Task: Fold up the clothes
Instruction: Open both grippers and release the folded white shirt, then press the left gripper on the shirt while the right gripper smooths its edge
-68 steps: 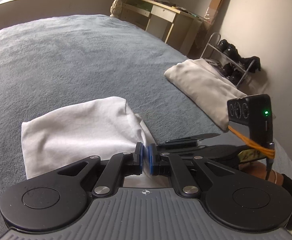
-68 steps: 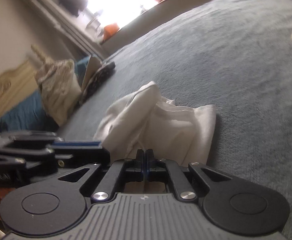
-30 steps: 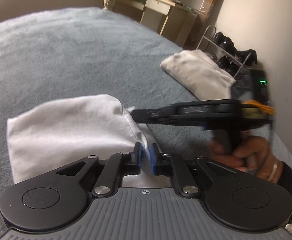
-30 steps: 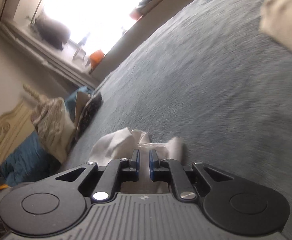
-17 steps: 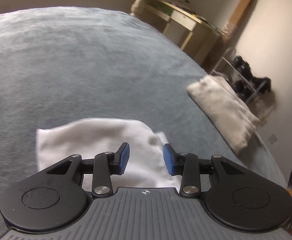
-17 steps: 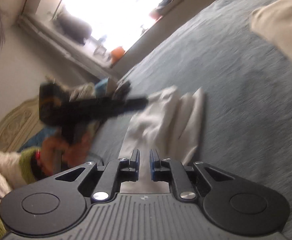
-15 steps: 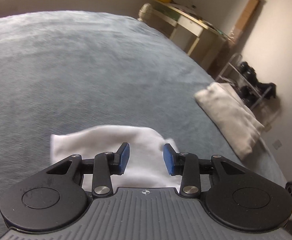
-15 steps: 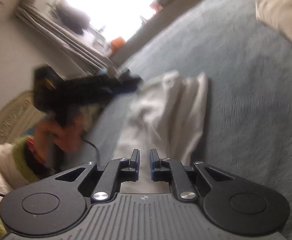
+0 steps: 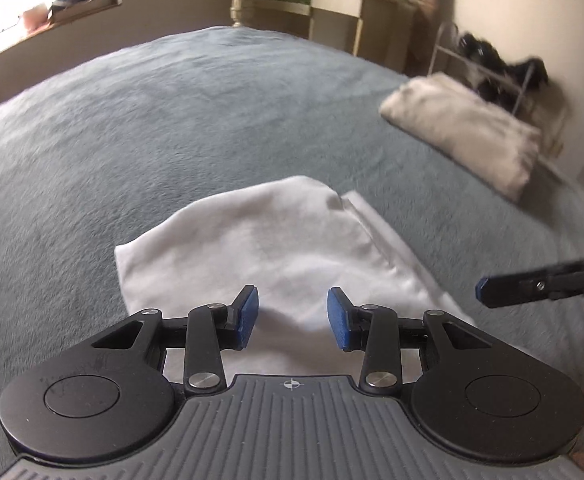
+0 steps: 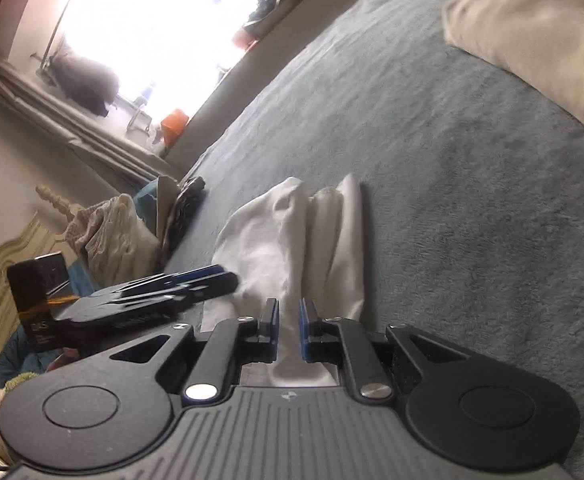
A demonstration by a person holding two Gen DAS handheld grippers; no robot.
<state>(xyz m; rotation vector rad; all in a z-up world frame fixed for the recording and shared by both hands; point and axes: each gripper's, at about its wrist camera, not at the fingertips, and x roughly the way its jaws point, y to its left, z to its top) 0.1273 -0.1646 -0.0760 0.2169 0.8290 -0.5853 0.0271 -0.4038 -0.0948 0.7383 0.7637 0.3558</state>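
Folding is looking finished on the white garment, lying low in the centre of the frame on the grey-blue bedspread; left gripper is hovering with jaws parted, gripping nothing; right gripper is sitting narrow, a fold showing in its gap, not visibly pinched; next is probably lifting clear, perhaps moving it toward the cream folded pile at upper right.

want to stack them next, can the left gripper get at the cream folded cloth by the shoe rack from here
Probably yes. The left gripper is open and empty over the white garment, and only bare blanket lies between it and the cream folded cloth. The right gripper sits off to the side.
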